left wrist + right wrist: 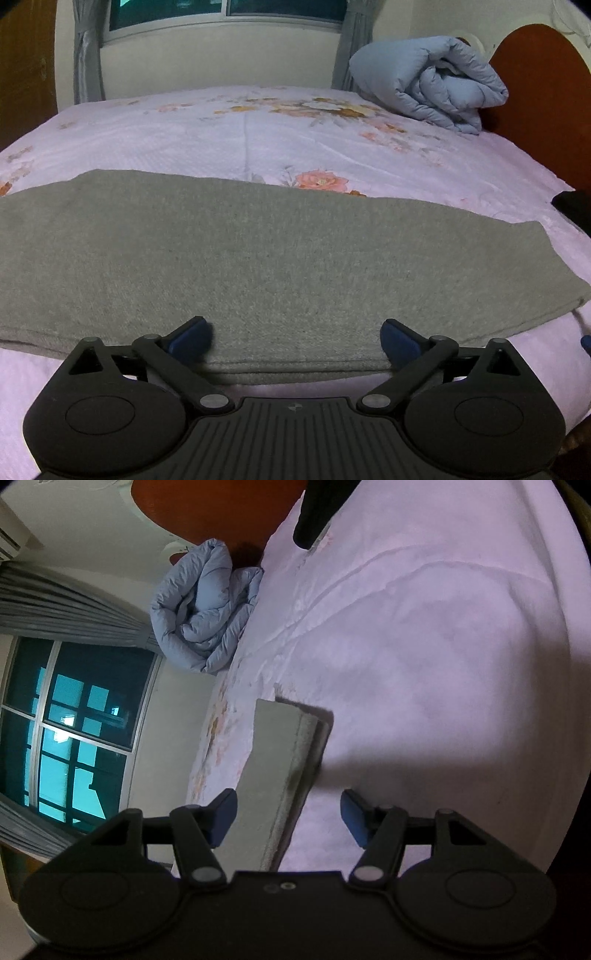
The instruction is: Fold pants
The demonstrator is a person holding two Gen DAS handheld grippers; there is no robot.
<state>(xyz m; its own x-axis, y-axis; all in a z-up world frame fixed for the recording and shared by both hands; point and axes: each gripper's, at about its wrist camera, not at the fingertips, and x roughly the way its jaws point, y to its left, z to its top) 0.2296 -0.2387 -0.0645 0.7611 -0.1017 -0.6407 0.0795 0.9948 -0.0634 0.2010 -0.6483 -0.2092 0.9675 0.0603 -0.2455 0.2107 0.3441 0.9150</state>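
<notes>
Nearest the left wrist camera, the left hand-held gripper (295, 338) stands with its blue pads (192, 338) spread wide; the near folded edge of the grey pants (258, 258) lies in the gap between them, and neither pad presses on the cloth. The pants lie flat in a long folded band across the near part of the bed (221, 129), stacked layers showing along the near edge.

In the right wrist view, which is rolled to one side, the right hand-held gripper (288, 818) is parted about halfway. The end of the folded pants (273, 760) runs between its pads (221, 818), just beside one of them, but I cannot tell whether it touches; nothing is clamped.

Beyond the pants spreads the pink floral bedsheet (332, 110). Farther back, a rolled light-blue quilt (436, 81) sits against the reddish-brown headboard (535, 92). Behind the bed are grey curtains (86, 55) and a window (229, 11).
</notes>
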